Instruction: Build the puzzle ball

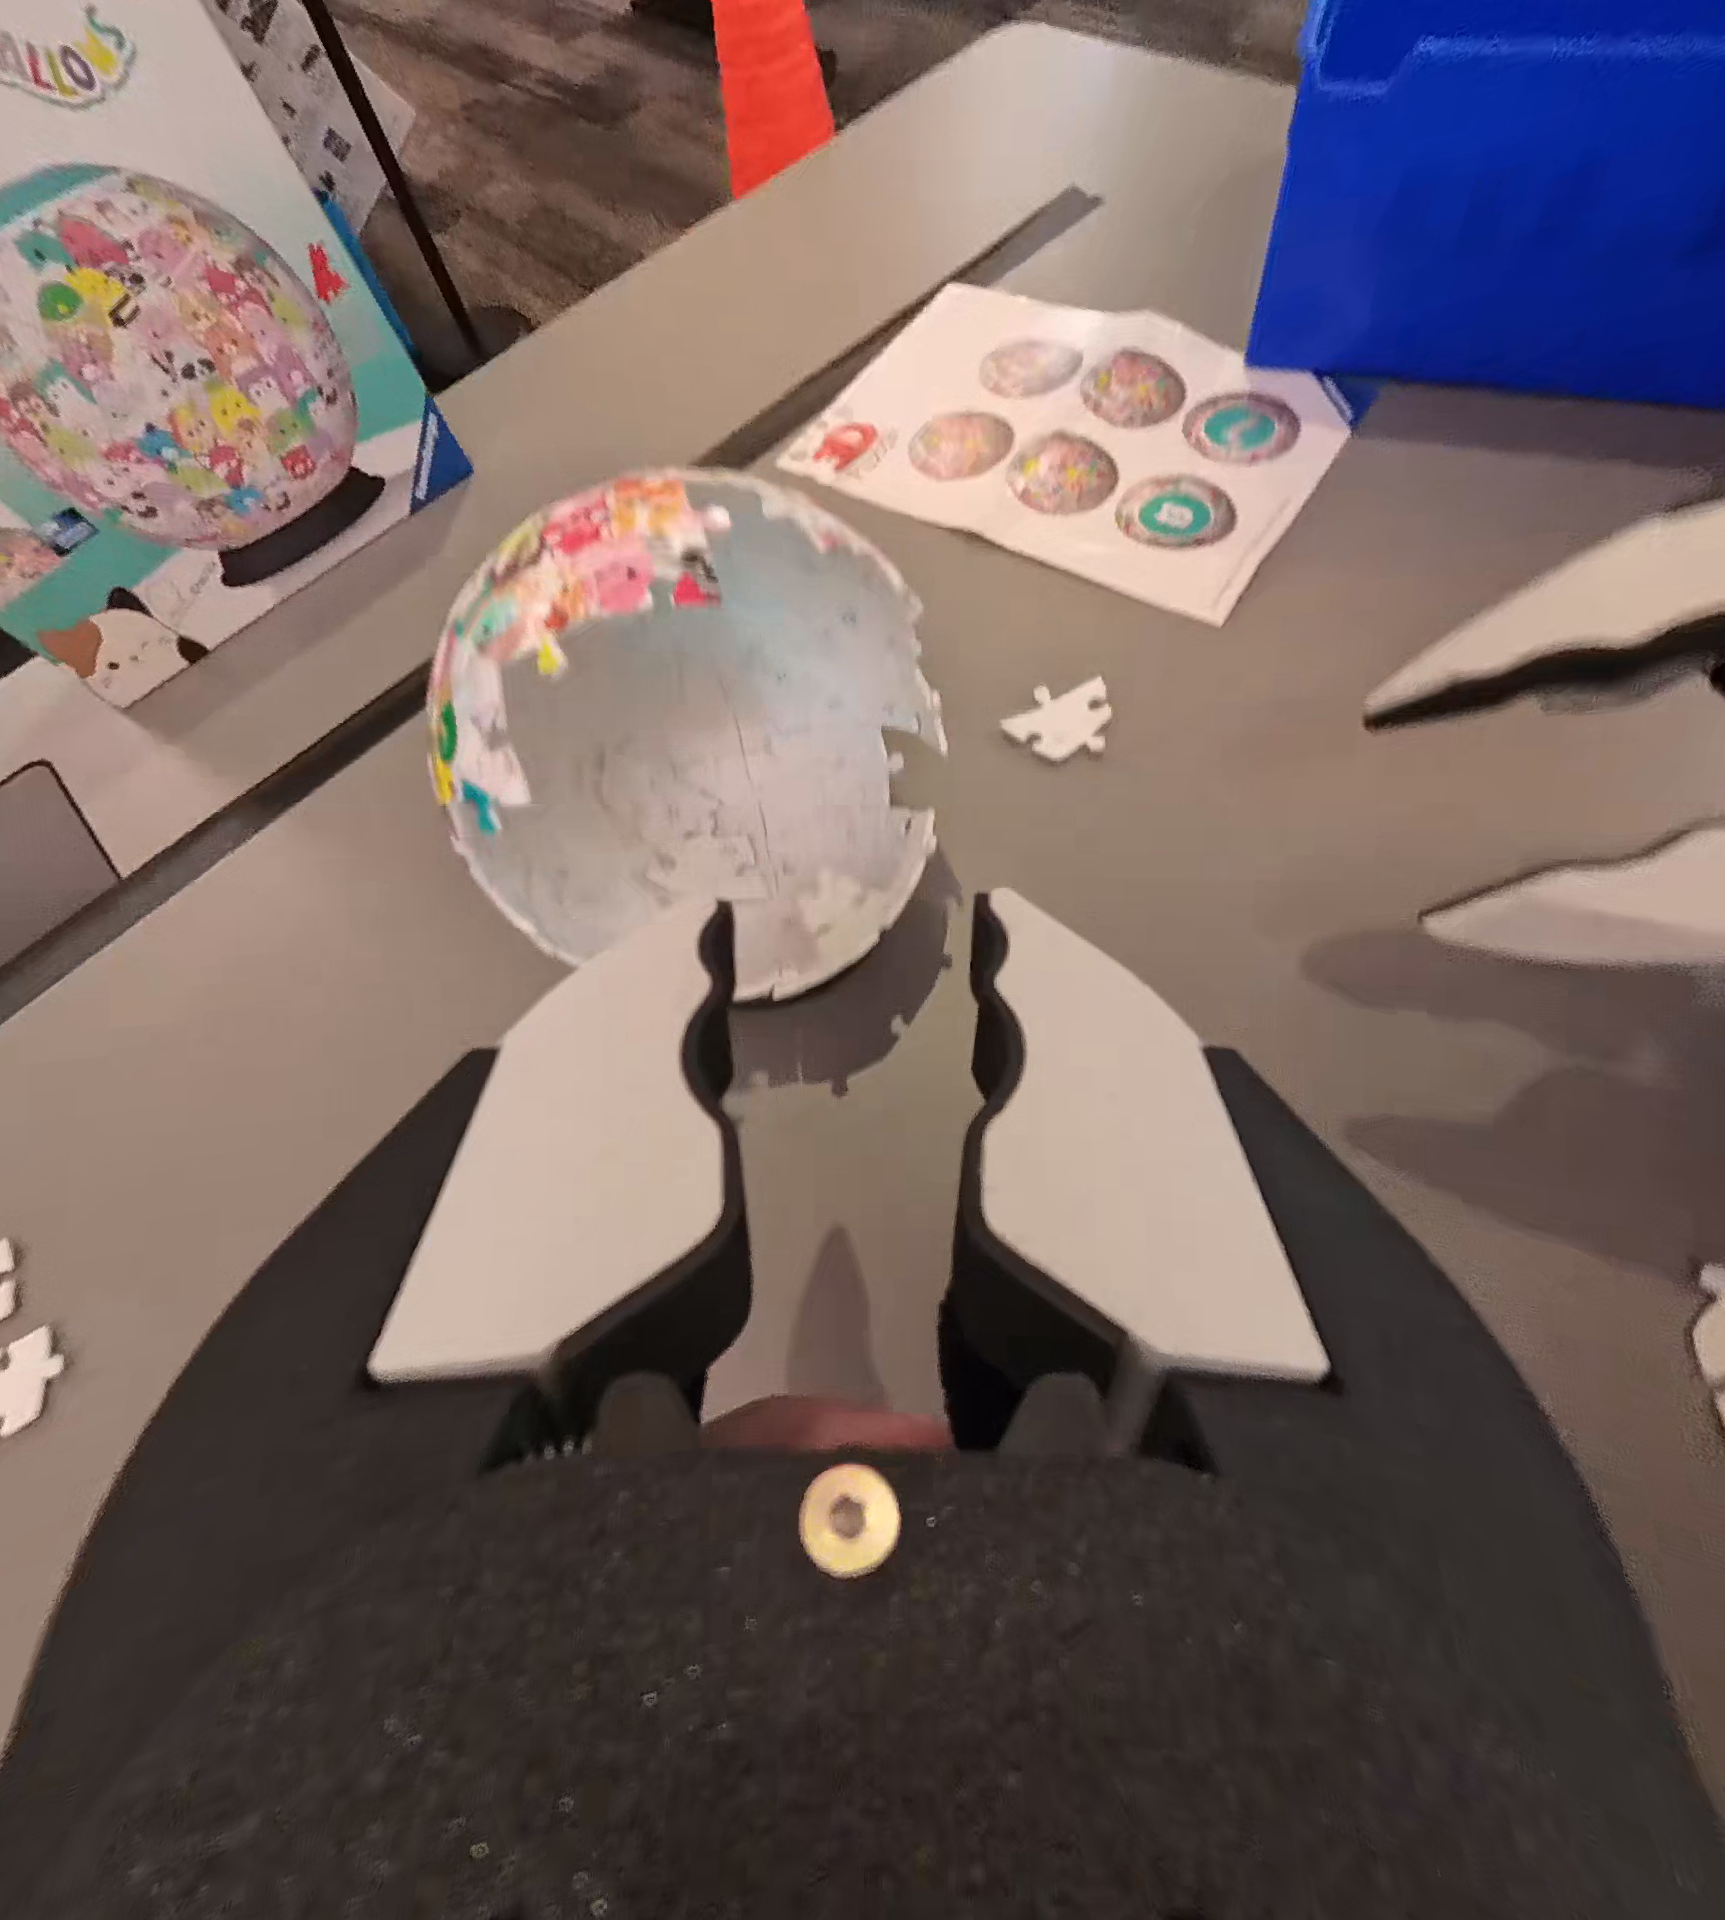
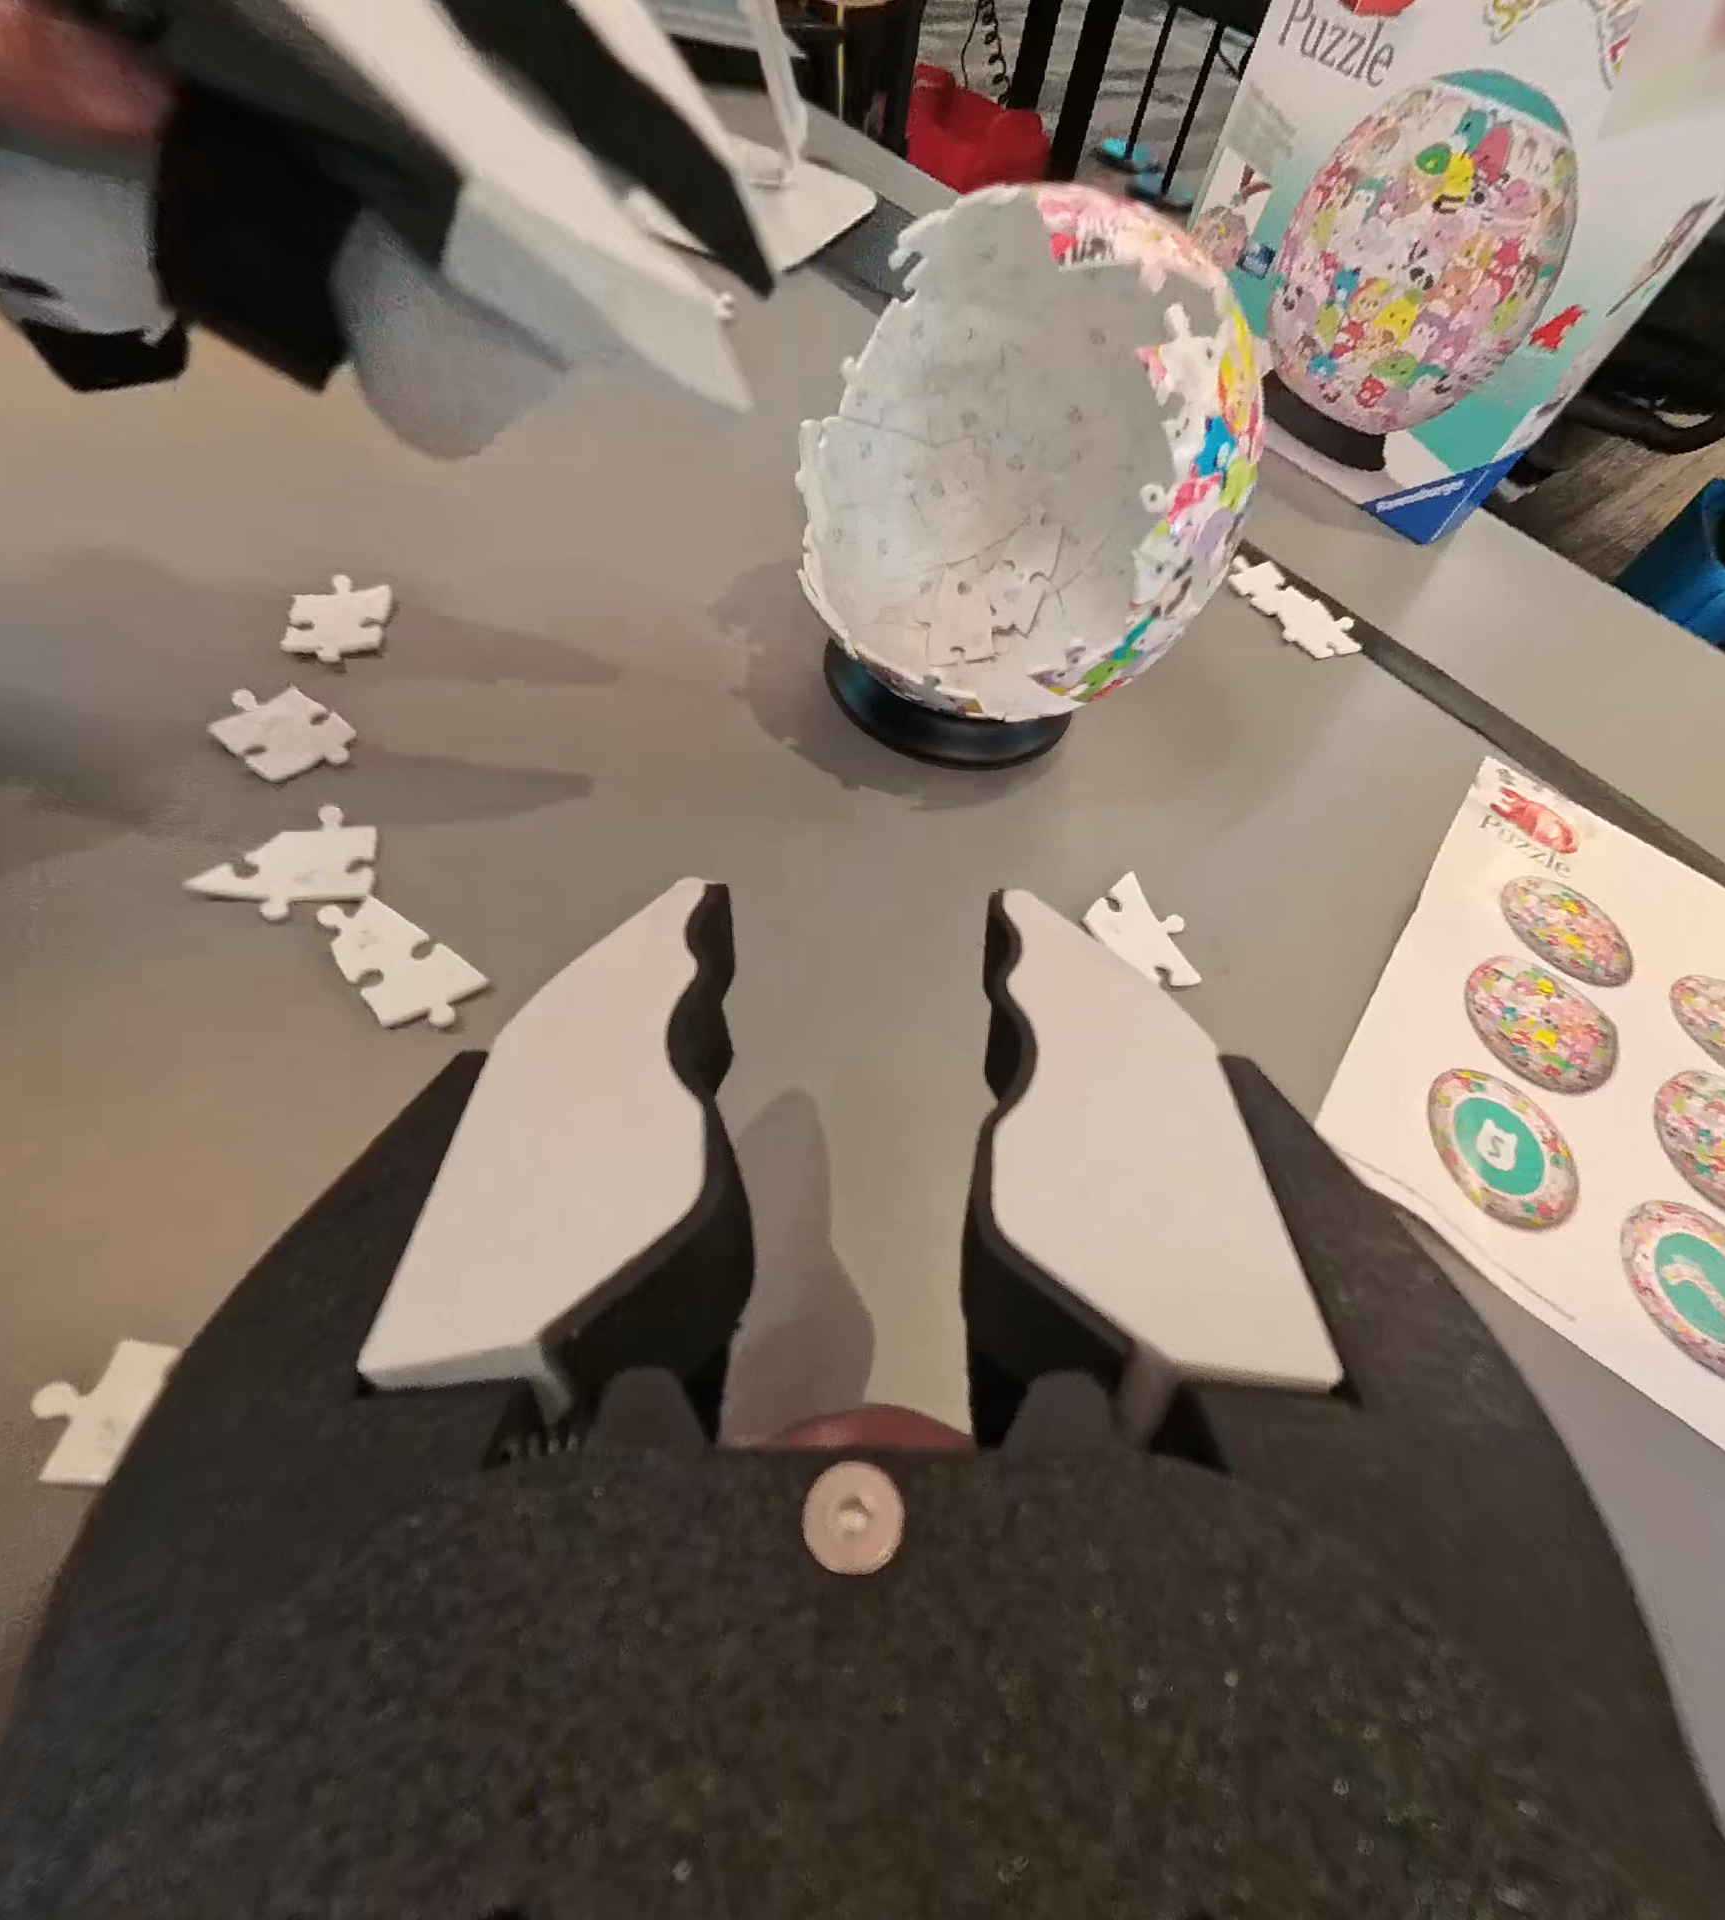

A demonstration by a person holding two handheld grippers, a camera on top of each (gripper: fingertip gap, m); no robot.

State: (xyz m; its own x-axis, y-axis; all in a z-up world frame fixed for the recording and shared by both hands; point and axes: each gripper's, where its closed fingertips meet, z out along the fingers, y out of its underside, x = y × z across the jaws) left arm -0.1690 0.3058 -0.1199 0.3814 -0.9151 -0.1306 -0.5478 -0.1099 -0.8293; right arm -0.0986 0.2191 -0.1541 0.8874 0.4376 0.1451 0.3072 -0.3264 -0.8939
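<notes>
On the grey bench [image 2: 162,1143], mid-field: partly built puzzle ball [image 2: 1034,457], a thin open shell of interlocked pieces seated on a dark ring stand [image 2: 941,727]. Judged light, hollow, fragile at the jagged rim; best steadied low, near the stand. Loose puzzle pieces [image 2: 297,732] lie flat around it, awkward to pinch. Left gripper [image 1: 850,935] and right gripper [image 2: 858,935]: jaws parted, empty.
</notes>
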